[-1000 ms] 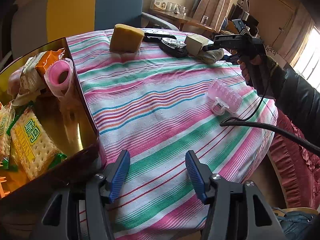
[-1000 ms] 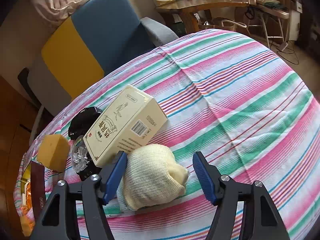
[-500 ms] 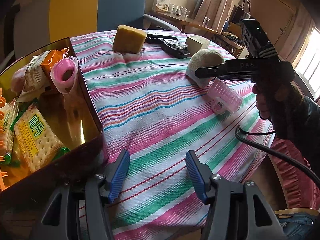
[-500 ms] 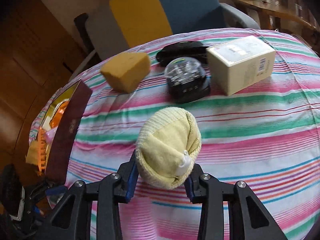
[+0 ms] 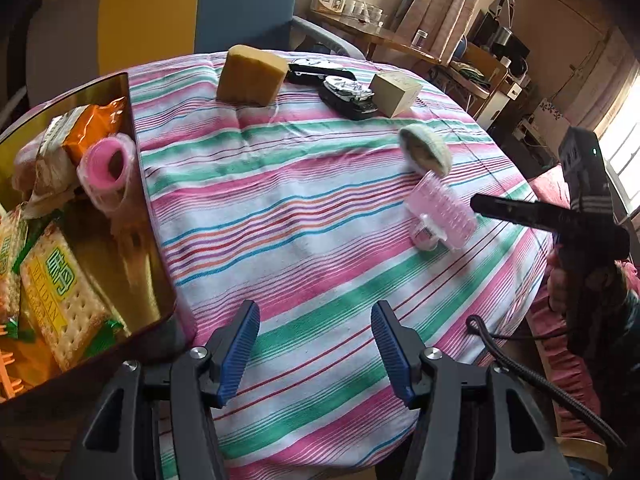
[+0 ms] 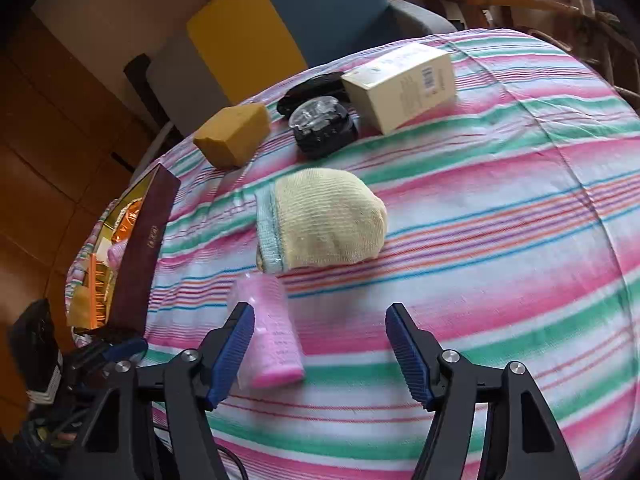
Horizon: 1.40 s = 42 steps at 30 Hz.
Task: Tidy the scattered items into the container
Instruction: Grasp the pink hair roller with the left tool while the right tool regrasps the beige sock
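Far left we list the container (image 5: 132, 184), a gold-lined box on the striped desk (image 5: 304, 216), already holding cracker packs (image 5: 60, 292), an orange packet (image 5: 96, 124) and a pink roller (image 5: 106, 168). Our left gripper (image 5: 314, 348) hangs just beside its near corner, jaws spread, nothing between them. Next, at the far edge: a yellow sponge (image 5: 250, 76), then a black case (image 5: 348, 94) with a dark item behind it, then a cream carton (image 5: 394, 90). Nearer, right of centre: a rolled yellow sock (image 6: 324, 220), lying free on the cloth, and just in front of it a pink ribbed roller (image 6: 268, 328). Rightmost, our right gripper (image 6: 320, 350), jaws opening and empty; the roller lies against its left finger (image 6: 232, 350), the sock beyond the tips, untouched.
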### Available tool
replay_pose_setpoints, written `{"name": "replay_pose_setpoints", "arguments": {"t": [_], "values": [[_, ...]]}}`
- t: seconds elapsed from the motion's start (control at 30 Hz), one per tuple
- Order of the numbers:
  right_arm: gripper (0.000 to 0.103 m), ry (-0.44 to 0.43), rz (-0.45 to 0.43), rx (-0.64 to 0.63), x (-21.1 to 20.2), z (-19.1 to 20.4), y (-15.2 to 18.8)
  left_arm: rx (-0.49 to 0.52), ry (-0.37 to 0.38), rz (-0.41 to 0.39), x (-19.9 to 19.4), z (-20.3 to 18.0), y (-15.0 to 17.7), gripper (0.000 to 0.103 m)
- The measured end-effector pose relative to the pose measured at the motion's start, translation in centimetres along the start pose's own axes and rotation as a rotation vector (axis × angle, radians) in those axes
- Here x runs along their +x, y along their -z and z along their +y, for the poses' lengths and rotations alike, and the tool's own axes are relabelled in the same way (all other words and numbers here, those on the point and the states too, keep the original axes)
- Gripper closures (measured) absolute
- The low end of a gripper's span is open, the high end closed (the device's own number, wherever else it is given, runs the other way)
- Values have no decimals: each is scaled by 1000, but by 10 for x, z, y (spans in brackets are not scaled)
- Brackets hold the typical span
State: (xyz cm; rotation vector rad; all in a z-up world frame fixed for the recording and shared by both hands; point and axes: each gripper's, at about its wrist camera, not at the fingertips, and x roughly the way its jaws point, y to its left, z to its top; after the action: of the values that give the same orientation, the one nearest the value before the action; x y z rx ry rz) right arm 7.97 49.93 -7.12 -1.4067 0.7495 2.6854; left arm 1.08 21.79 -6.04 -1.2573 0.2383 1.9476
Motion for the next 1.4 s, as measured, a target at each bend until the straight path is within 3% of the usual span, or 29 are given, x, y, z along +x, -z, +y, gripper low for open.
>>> {"name": "replay_pose_setpoints", "arguments": {"t": [0.17,0.27,0.33,0.47,0.6,0.7,0.87,1.0,1.4], "values": [[30,157,-93,-18,-22,-7,23,35,81,7,9,-31,-33,44],[28,202,-106,-28,-22,-10,29,56,122,30,24,-47,-53,44],[25,218,-93,-50,-17,-12,31,71,101,43,38,-50,-65,44],[24,230,-68,-174,-16,-7,39,137,112,55,49,-56,-77,44],[23,205,-50,-275,-18,-9,47,318,151,61,53,-85,-75,43],[23,150,-65,-251,-22,-18,47,400,165,93,62,-102,-73,43],[20,106,-101,-201,-25,-22,48,422,186,99,66,-108,-76,42],[10,96,-114,-197,-22,-19,49,460,206,94,63,-112,-76,42],[2,104,-113,-208,-18,-14,49,668,217,153,68,-124,-83,40]]}}
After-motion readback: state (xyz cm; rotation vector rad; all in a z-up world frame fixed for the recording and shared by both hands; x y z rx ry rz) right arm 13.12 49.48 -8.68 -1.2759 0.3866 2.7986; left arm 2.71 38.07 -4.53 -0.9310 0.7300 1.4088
